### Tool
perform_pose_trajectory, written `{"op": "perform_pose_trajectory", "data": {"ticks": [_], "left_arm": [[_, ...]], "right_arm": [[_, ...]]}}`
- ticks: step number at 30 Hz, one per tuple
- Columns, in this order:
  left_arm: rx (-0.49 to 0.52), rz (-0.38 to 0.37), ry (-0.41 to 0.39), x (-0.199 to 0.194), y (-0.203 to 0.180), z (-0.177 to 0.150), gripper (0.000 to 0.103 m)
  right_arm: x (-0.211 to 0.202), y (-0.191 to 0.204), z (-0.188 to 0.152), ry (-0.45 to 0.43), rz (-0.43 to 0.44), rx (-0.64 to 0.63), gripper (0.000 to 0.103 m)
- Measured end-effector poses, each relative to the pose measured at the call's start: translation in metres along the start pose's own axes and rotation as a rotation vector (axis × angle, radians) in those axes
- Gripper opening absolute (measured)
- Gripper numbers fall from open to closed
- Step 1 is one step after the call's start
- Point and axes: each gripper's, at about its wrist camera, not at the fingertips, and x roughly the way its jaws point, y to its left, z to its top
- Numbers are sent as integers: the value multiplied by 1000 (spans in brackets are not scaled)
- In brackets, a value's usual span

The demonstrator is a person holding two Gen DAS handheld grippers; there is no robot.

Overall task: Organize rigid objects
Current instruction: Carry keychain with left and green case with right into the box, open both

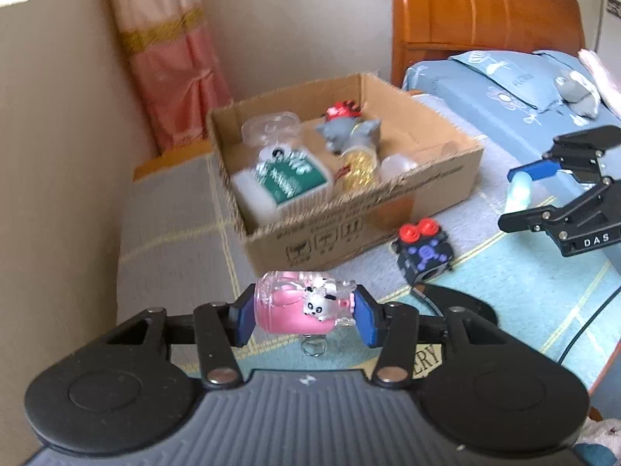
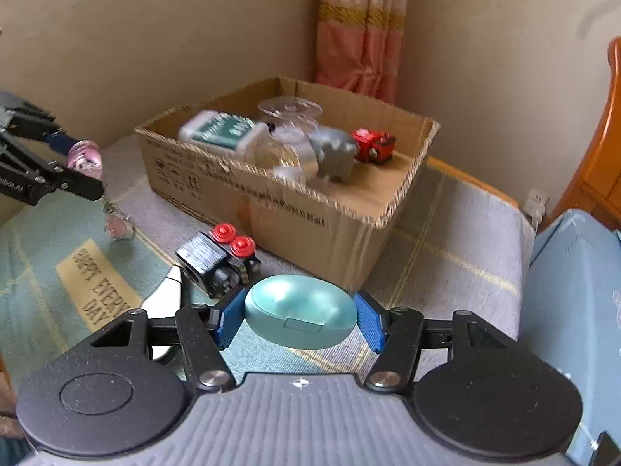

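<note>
Left wrist view: the left gripper (image 1: 304,308) pinches a pink-and-clear plastic toy with a small black-and-white dog figure (image 1: 306,305) between its 2 blue pads (image 1: 244,318), held above a teal and grey checked bedspread (image 1: 504,279). Just ahead sits an open brown cardboard box (image 1: 349,209) on the bed, holding a white bottle with a green label (image 1: 283,184), a clear plastic lidded container (image 1: 271,126), a grey animal figure (image 1: 349,134), a gold-beaded jar (image 1: 359,167) and a red toy (image 1: 341,110). A black block toy with 2 red knobs and purple markings (image 1: 423,250) lies on the bedspread just beside the box's near corner. At right, the right gripper (image 1: 520,188) appears, clamped on a pale teal object. An orange wooden headboard (image 1: 485,7) and a blue flowered pillow (image 1: 504,77) stand behind.

Right wrist view: the right gripper (image 2: 300,314) squeezes a smooth teal oval plastic case (image 2: 300,310) between its blue pads, above the bedspread and near the box's front corner. The black block toy lies between this gripper and the box, next to a white object (image 2: 167,295) partly hidden by the gripper's frame. A yellow printed patch (image 2: 97,283) on the bedspread reads "HAPPY EVERY DAY". A pink curtain with a gold band (image 2: 361,27) hangs in the corner of the beige wall.
</note>
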Motion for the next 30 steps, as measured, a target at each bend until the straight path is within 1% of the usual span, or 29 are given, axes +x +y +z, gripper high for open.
{"op": "perform_pose_trajectory", "data": {"ticks": [5,9,15,17,21,28,30], "left_arm": [[38,-30,-23,-20,-3,21,49],[49,-49,-60,-34,-1,41,49],[77,-47,-121,-41,1,77,49],[79,-37,-140,-38,3,92,49],[70,-14,-151,-24,11,118,49],[30,34,-116,14,27,145,49],[15,40,-105,24,31,149,49]], "right_arm": [[-19,-5,16,-47,18,6,66],[-29,-10,32,-96,6,0,66],[-25,-21,61,-139,-15,12,66],[-18,-24,70,-140,-24,11,66],[1,-33,84,-128,-32,36,66],[33,-43,95,-107,-58,66,66],[41,-47,97,-90,-48,88,66]]}}
